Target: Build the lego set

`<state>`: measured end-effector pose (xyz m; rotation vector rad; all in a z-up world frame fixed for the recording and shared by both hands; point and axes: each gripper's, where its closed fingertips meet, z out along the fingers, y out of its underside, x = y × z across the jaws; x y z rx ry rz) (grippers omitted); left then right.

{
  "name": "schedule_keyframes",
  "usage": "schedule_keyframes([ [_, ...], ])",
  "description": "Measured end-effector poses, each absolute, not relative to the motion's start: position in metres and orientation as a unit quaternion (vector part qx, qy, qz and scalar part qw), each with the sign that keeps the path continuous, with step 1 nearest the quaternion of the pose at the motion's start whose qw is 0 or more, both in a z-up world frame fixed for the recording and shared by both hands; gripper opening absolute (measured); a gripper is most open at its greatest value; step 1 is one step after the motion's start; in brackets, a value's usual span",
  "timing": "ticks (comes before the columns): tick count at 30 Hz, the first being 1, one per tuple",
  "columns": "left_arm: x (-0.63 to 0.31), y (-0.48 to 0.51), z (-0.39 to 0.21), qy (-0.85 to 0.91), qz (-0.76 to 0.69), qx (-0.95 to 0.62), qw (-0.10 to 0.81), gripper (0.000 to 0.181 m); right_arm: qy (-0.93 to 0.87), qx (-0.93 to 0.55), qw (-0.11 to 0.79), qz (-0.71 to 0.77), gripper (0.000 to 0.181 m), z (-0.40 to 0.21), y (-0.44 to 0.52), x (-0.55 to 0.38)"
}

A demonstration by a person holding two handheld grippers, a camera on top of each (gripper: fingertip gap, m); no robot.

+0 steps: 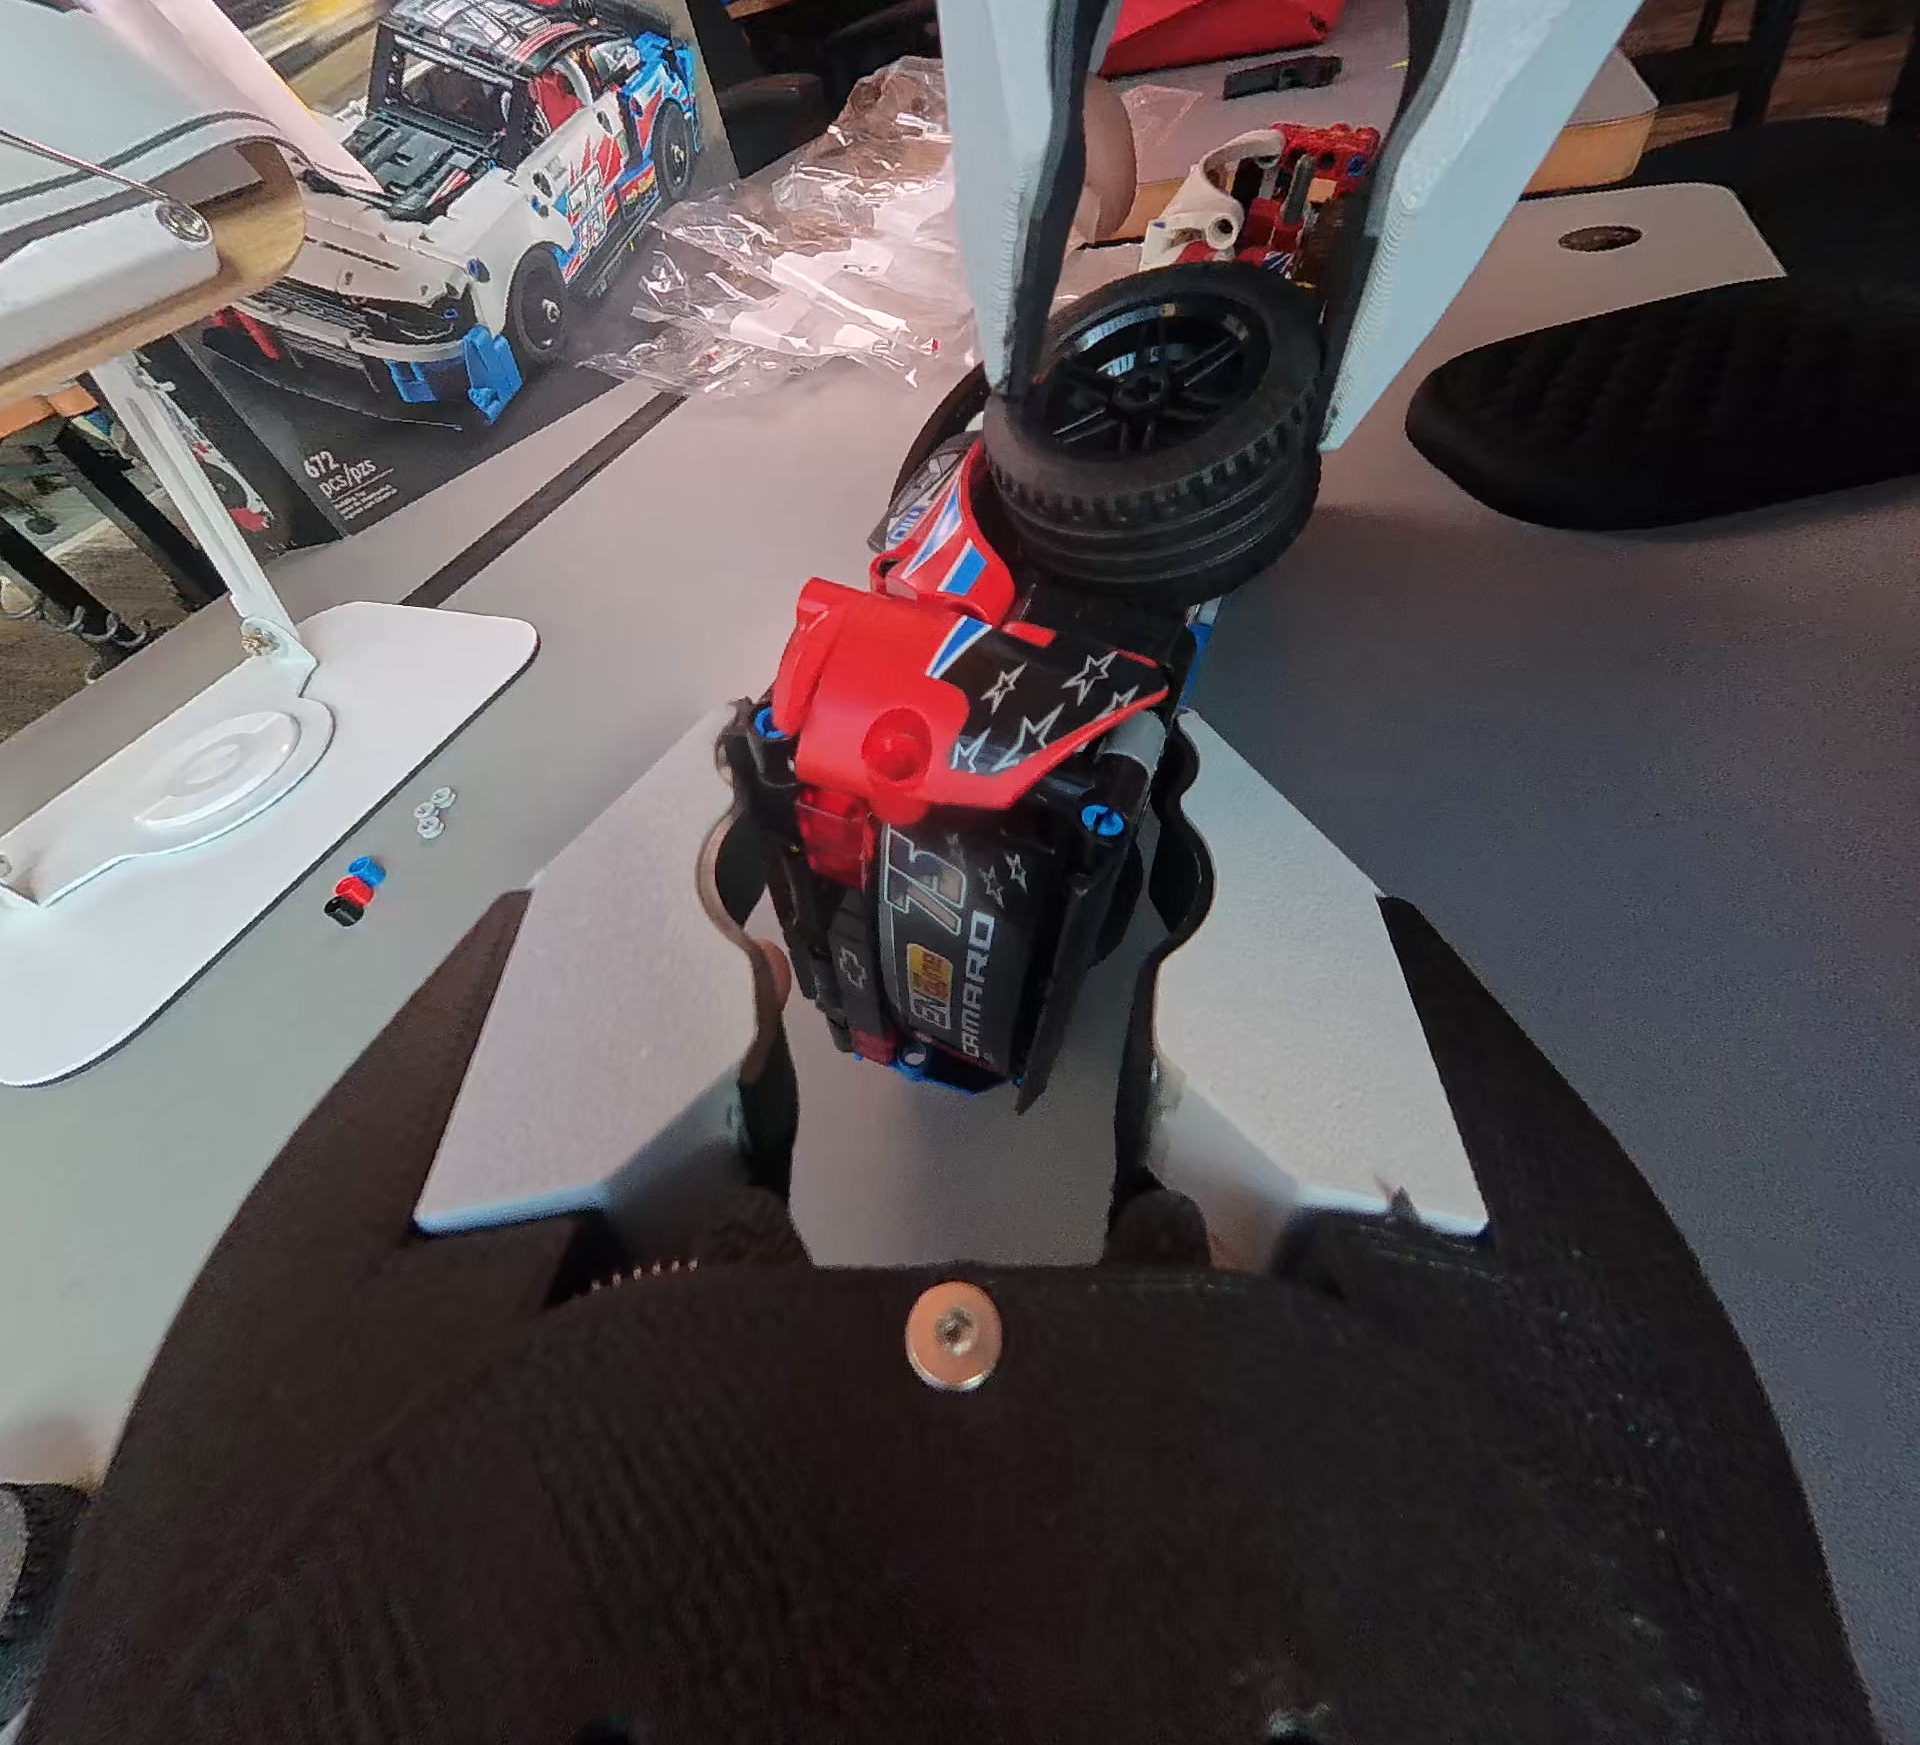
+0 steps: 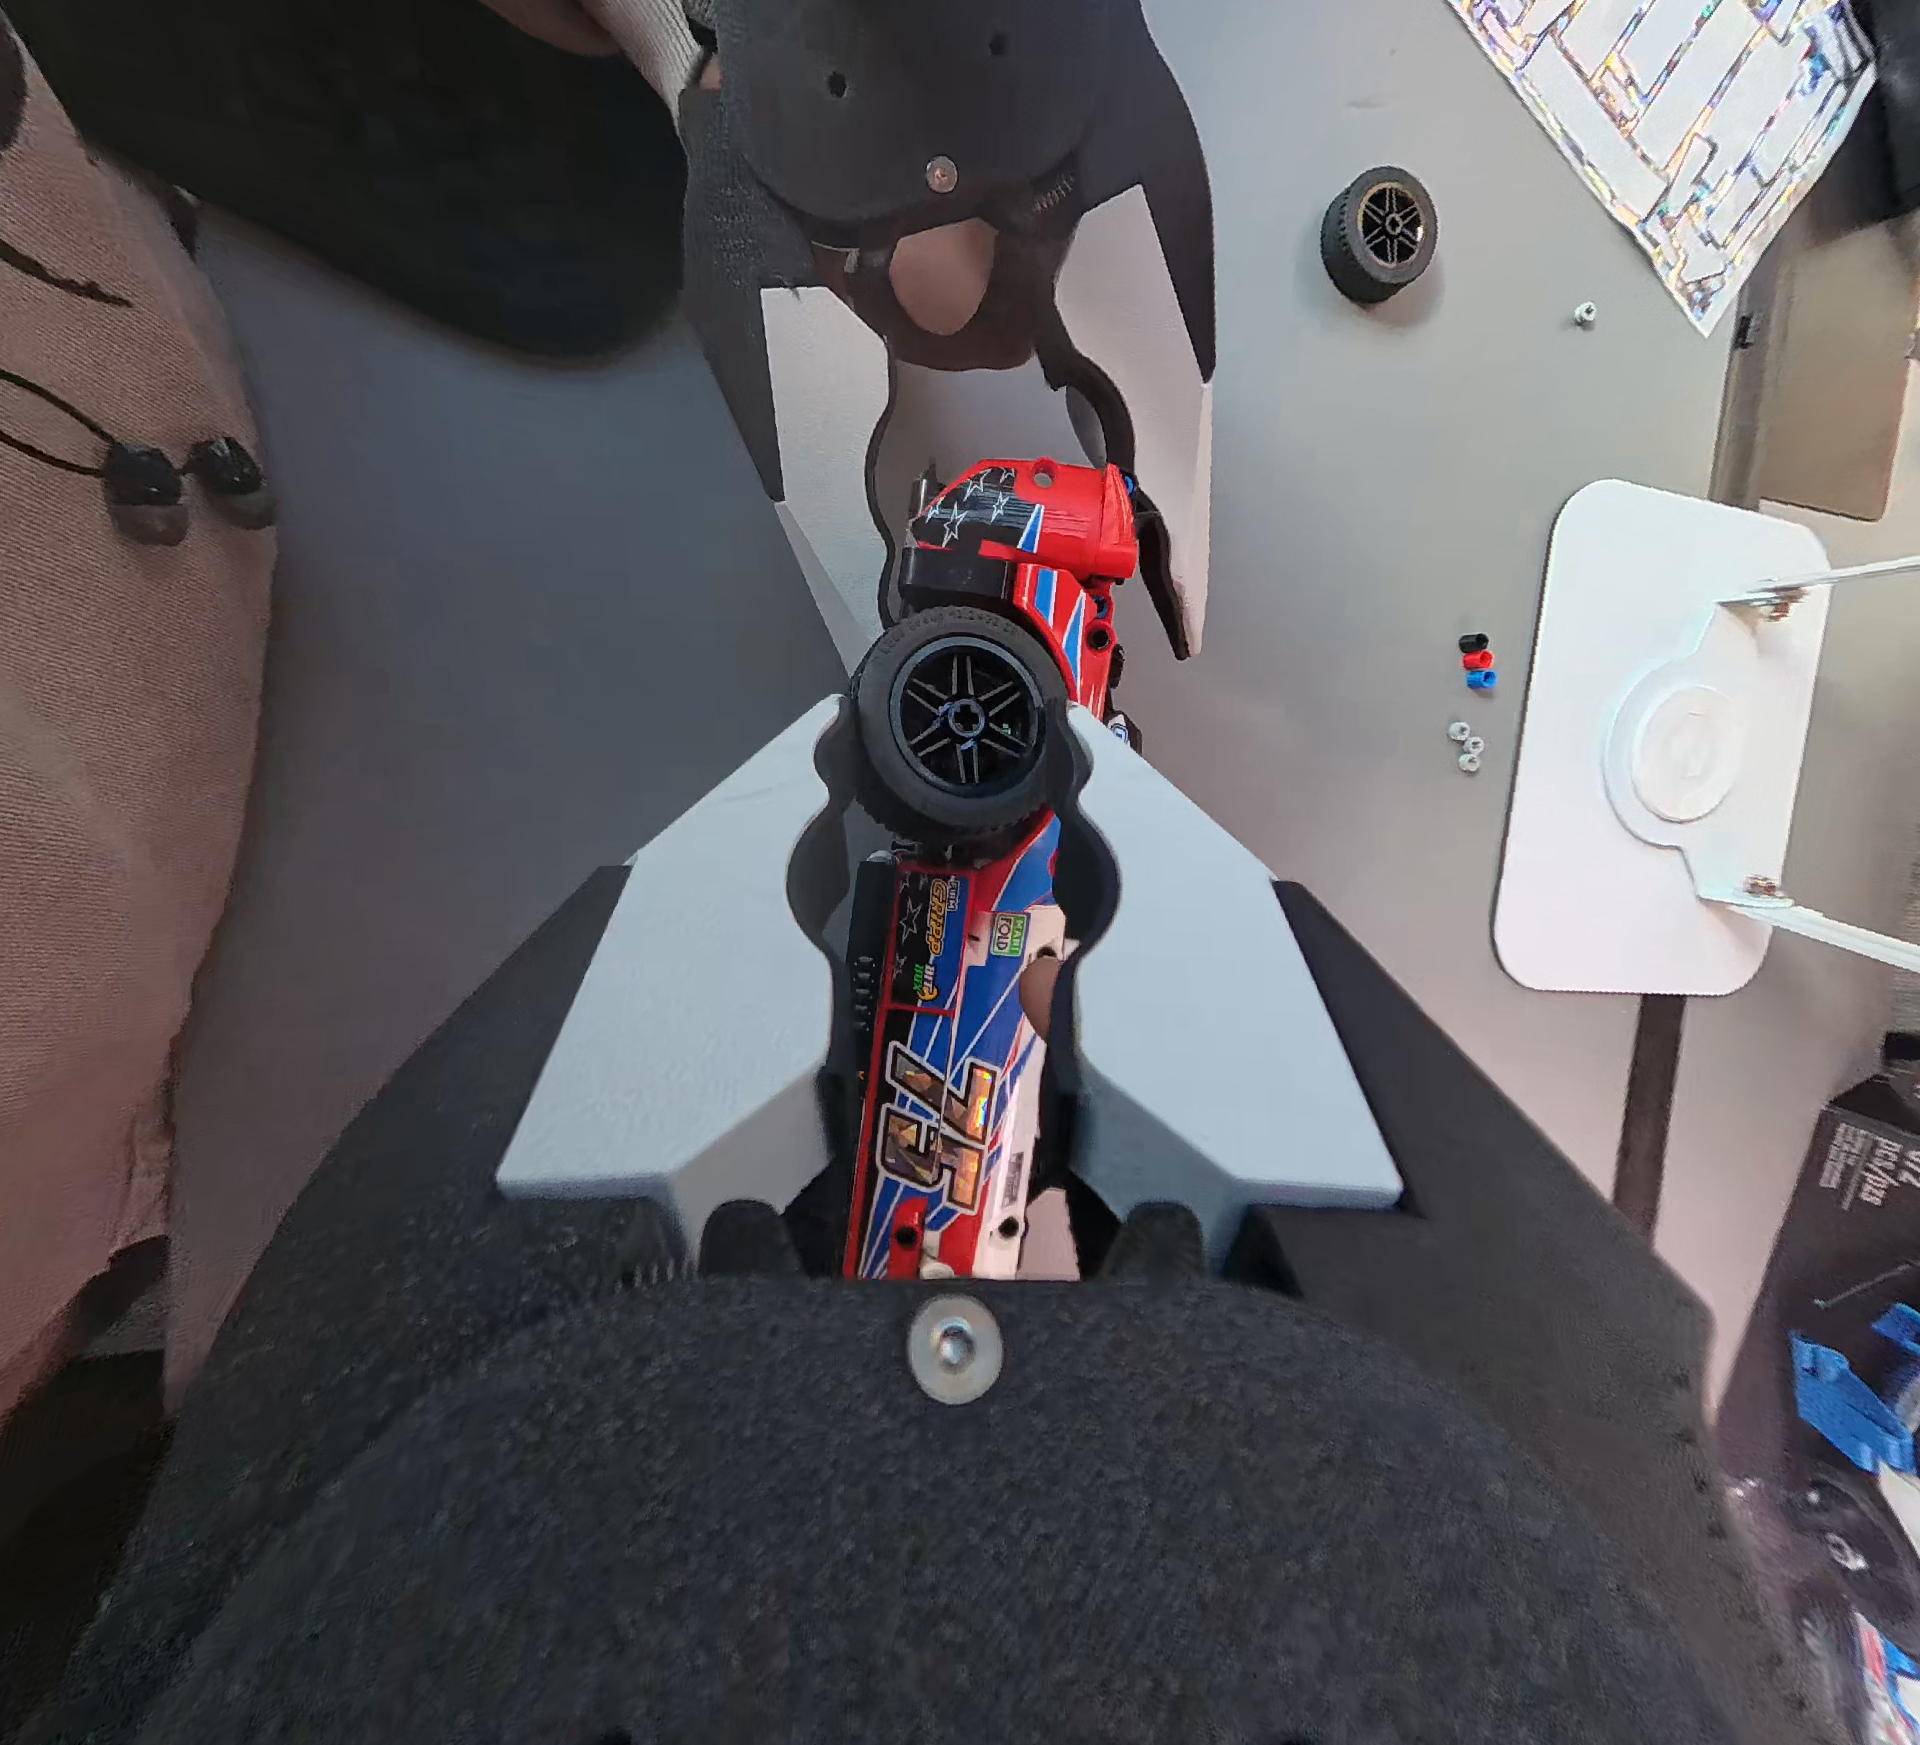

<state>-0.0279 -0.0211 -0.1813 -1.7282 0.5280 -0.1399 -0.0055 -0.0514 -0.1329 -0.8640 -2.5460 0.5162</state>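
A red, blue and black lego car (image 1: 935,916) is held in the air between both grippers. My left gripper (image 1: 956,812) is shut on the car's tail end, the part with star stickers. My right gripper (image 2: 961,729) is shut on a black wheel (image 2: 961,724) that sits against the car's side (image 2: 956,1072). In the left wrist view the right gripper (image 1: 1174,417) reaches down from above with the wheel (image 1: 1143,376) between its white fingers. In the right wrist view the left gripper (image 2: 1029,573) shows beyond the wheel.
A loose black wheel (image 2: 1380,232) lies on the grey table near a shiny sticker sheet (image 2: 1662,33). Small pins (image 2: 1475,661) and nuts (image 1: 431,812) lie beside a white stand base (image 1: 208,791). The set's box (image 1: 468,189), plastic bags (image 1: 810,272) and a red-white sub-assembly (image 1: 1268,189) are farther back. The left gripper's tips are roughly 6 centimeters from the right gripper's.
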Motion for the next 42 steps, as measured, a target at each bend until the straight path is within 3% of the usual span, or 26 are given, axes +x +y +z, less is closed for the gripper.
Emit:
schedule_keyframes([
  [10, -0.032, -0.016, -0.182, 0.189, -0.094, -0.775, 0.596, 0.073, -0.872, -0.252, 0.384, 0.172, 0.034, -0.131, -0.041, -0.011],
  [23, -0.035, -0.014, -0.182, 0.161, -0.088, -0.782, 0.595, 0.073, -0.855, -0.285, 0.379, 0.21, 0.033, -0.132, -0.034, -0.014],
  [32, -0.034, -0.014, -0.182, 0.163, -0.093, -0.779, 0.599, 0.073, -0.877, -0.16, 0.38, 0.247, 0.039, -0.136, -0.032, -0.012],
  [42, -0.038, -0.011, -0.182, 0.143, -0.106, -0.775, 0.606, 0.073, -0.892, -0.145, 0.378, 0.201, 0.04, -0.148, -0.027, -0.018],
])
